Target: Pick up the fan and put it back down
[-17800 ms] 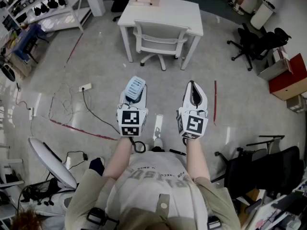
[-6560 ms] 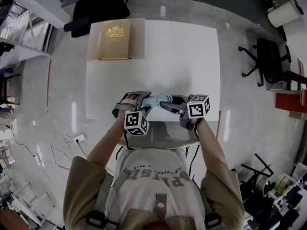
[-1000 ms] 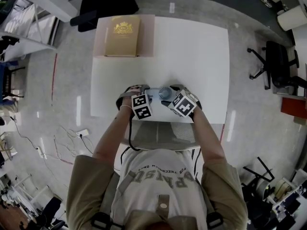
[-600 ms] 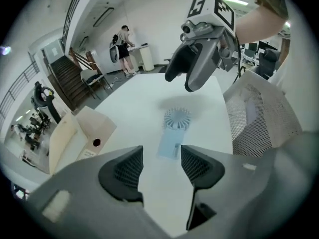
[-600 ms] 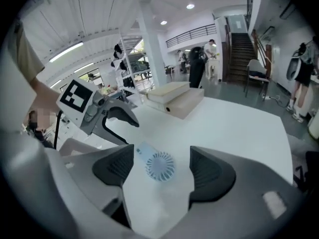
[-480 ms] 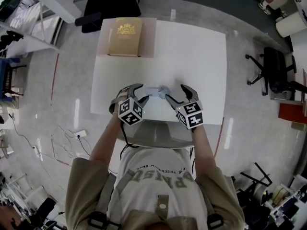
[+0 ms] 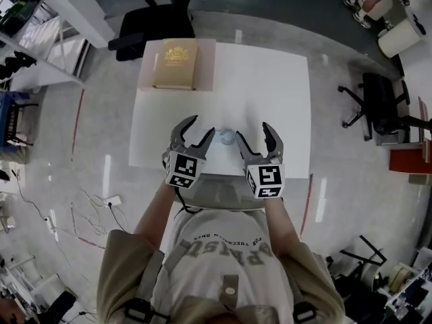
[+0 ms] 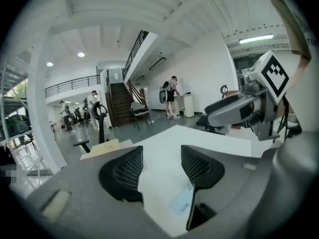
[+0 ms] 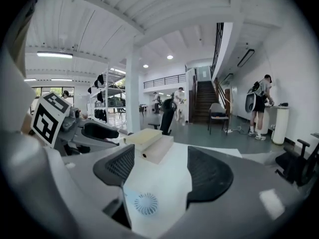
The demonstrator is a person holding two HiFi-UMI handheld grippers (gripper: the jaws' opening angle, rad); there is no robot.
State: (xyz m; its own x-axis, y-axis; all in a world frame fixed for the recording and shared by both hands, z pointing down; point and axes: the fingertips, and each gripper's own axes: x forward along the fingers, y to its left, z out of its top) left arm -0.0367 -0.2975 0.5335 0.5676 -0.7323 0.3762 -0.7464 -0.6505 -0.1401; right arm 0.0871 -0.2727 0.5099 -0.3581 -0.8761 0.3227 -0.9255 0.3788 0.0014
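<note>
White worktop (image 7: 270, 93) on a grey floor, seen from above our own head and shoulders. At its far left corner, a gold book (image 7: 175, 63) lies on a pale pink box (image 7: 206, 66). Near the front edge, our left tongs (image 7: 200, 127) hover spread wide apart and hold nothing. The left gripper view shows only bare worktop in their gap. Just to their right, the small pale blue fan (image 7: 227, 138) rests on the worktop between our two tools, gripped by neither. Our right tongs (image 7: 254, 131) are likewise spread apart and empty. The right gripper view shows the fan's round grille low down, below their gap. Farther right, a black office chair (image 7: 378, 100) stands on the floor.
</note>
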